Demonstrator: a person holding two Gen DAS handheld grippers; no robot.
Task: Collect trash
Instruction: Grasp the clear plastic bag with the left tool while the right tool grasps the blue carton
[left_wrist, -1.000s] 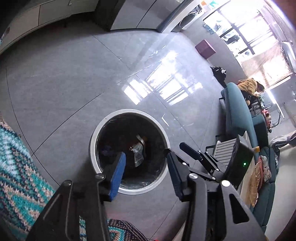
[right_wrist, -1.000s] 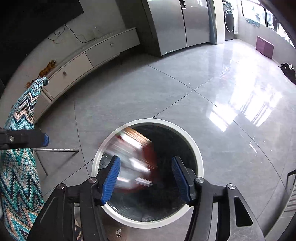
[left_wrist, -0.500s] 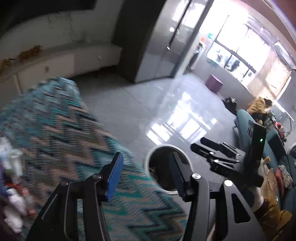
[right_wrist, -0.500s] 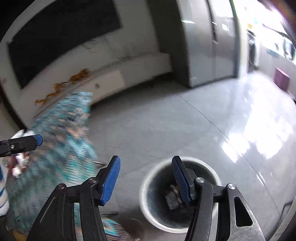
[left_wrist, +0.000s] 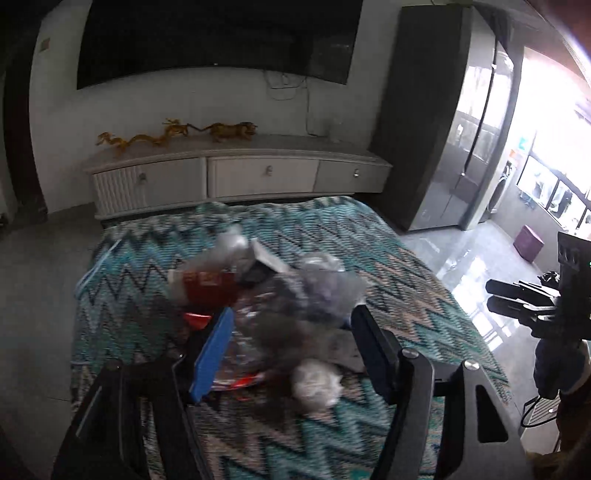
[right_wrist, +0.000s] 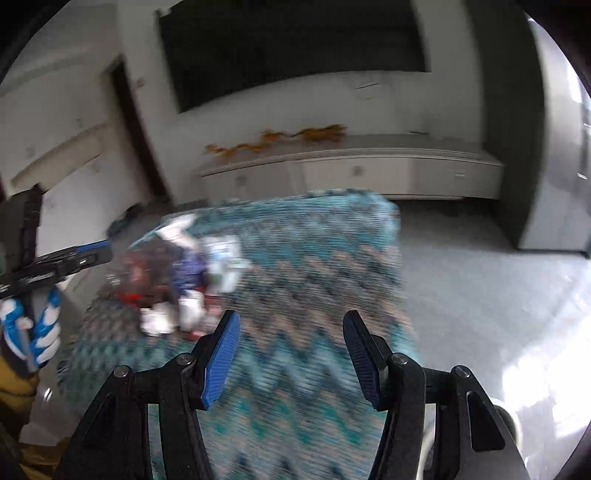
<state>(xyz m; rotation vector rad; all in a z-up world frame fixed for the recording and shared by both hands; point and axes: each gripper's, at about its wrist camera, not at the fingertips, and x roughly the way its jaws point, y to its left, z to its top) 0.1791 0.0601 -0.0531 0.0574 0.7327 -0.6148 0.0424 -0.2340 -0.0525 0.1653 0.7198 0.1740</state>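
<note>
— Where are the grippers?
— Left gripper (left_wrist: 291, 347), jaws opening and holding nothing, tilts down over the trash pile (left_wrist: 273, 302) mid-table, toward the left edge of the zigzag tablecloth (left_wrist: 388, 251).
— The right?
— Right gripper (right_wrist: 290, 354), jaws apart and holding nothing, hangs over bare cloth.

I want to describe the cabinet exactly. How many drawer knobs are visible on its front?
3. On the long white cabinet in the left wrist view: left knob, middle knob, right knob. The zigzag cloth hides the cabinet's lower edge, so more could be hidden.
</note>
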